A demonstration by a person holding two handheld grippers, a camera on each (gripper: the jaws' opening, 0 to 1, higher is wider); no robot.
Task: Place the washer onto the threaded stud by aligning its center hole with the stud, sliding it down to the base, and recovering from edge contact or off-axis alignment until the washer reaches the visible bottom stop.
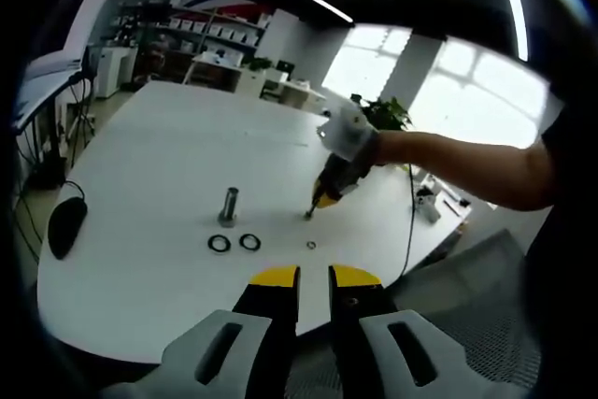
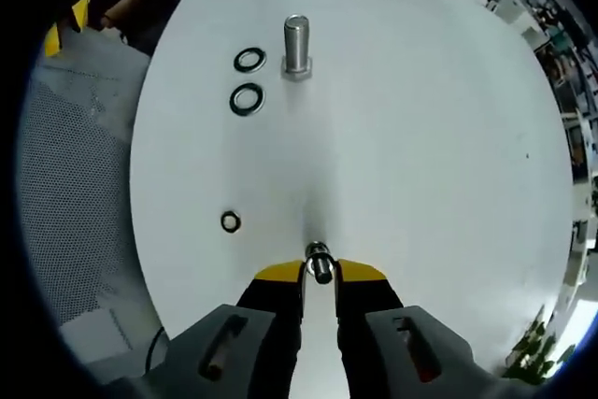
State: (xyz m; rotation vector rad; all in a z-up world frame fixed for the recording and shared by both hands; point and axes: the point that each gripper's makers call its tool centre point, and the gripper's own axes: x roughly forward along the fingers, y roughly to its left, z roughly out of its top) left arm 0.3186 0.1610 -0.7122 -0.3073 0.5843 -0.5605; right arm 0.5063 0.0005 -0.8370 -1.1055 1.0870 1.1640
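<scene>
The right tongs (image 2: 320, 273) pinch a small washer (image 2: 320, 263) low over the white bench (image 2: 420, 137), well apart from the threaded stud (image 2: 296, 44); the pickup looks done. Next: carry it over the stud and centre the hole. The left tongs (image 1: 313, 277) hang idle, jaws narrow and empty.
</scene>
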